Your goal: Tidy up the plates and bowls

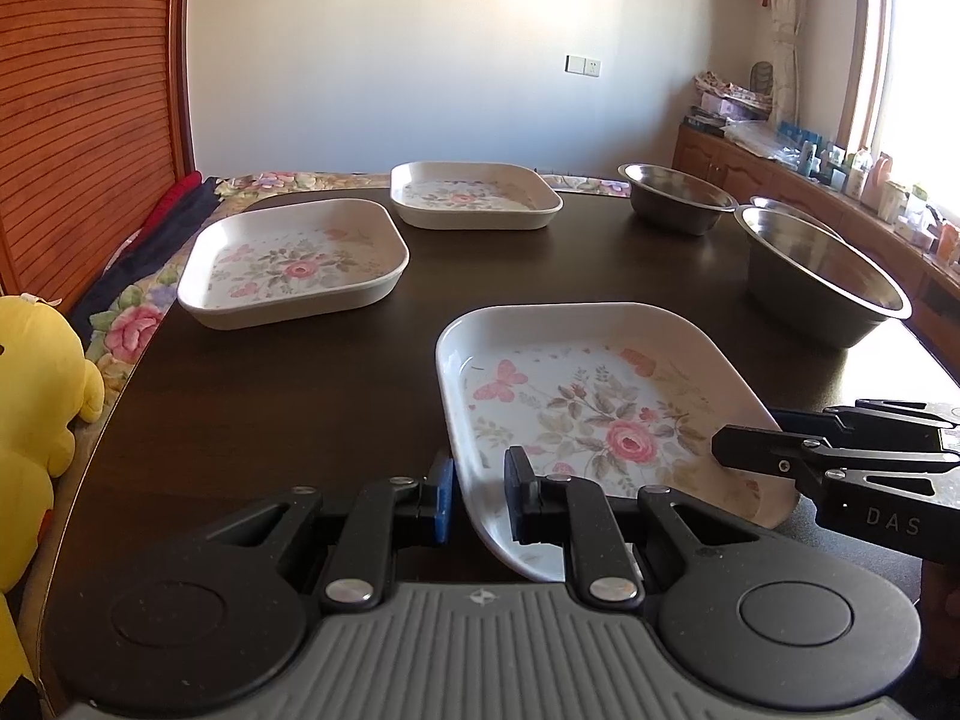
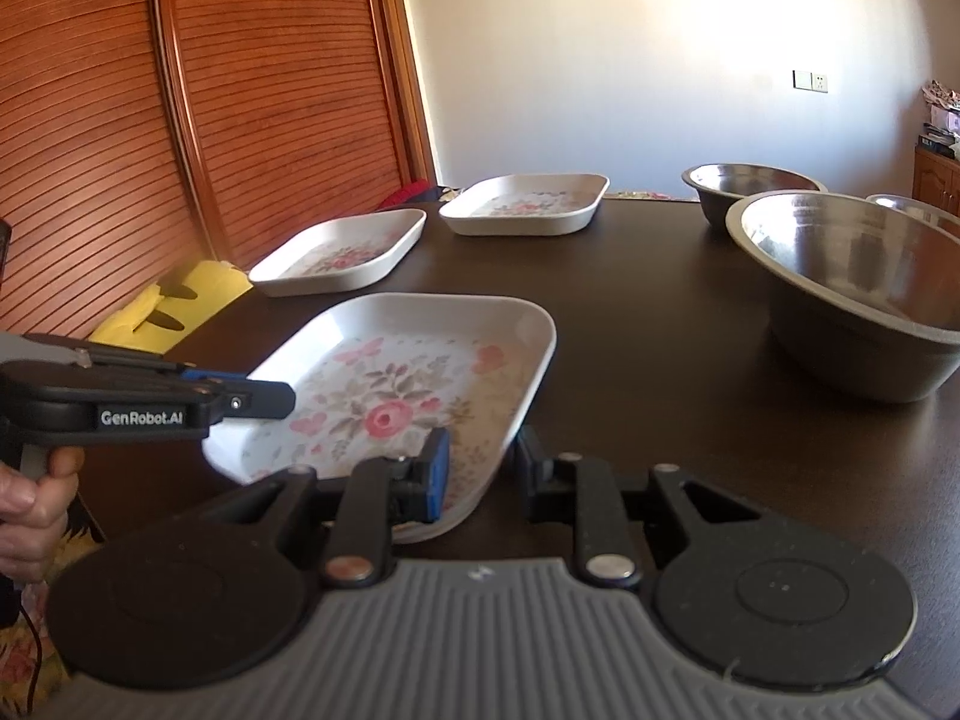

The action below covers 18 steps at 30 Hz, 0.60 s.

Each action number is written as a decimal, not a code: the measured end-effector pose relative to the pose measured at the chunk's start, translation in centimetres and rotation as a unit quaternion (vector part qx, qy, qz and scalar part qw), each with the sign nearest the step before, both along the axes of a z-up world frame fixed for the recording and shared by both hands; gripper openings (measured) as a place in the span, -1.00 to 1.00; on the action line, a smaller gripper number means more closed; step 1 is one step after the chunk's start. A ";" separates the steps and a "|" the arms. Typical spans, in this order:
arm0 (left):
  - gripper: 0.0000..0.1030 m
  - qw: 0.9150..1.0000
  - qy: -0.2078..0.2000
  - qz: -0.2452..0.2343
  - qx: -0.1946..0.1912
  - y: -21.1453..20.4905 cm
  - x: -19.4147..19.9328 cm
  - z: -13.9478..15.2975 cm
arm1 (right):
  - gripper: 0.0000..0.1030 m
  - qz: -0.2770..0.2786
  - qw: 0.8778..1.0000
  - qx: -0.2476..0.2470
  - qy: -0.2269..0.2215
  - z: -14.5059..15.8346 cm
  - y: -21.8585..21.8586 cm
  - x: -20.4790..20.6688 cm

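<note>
A square floral plate (image 1: 600, 408) lies on the dark table near me; it also shows in the right wrist view (image 2: 408, 384). My left gripper (image 1: 480, 492) straddles its near left rim, fingers slightly apart from it. My right gripper (image 2: 480, 468) straddles its near right rim, also with a gap. Two more floral plates (image 1: 294, 264) (image 1: 474, 192) sit further back. A large steel bowl (image 1: 822, 276) stands at the right, a smaller one (image 1: 678, 198) behind it.
The dark table (image 1: 300, 396) ends at the left beside a yellow plush toy (image 1: 36, 384) and a floral bedcover. A wooden slatted door (image 2: 180, 120) stands left. A third steel bowl's rim (image 2: 912, 204) peeks behind the large one.
</note>
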State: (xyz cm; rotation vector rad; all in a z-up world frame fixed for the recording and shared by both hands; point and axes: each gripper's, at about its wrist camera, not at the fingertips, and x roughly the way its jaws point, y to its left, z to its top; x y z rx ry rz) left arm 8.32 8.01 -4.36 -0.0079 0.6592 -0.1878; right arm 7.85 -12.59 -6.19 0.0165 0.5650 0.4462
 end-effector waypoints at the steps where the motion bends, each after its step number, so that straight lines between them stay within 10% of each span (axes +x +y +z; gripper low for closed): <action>1: -0.63 1.000 0.000 0.001 0.000 0.0 0.0 0.0 | -0.49 0.000 1.000 0.000 0.000 0.0 0.0 0.0; 6: -0.51 1.000 0.000 0.006 0.000 0.2 0.0 0.1 | -0.49 -0.001 1.000 0.002 0.000 0.0 0.1 -0.1; 13: 0.56 0.999 -0.024 0.025 0.011 1.0 0.0 1.8 | -0.40 -0.016 1.000 0.008 -0.017 0.7 -0.8 -0.3; 18: 0.97 0.998 -0.039 0.044 0.030 1.5 0.5 2.8 | -0.20 -0.023 0.999 0.011 -0.030 1.7 -1.4 0.1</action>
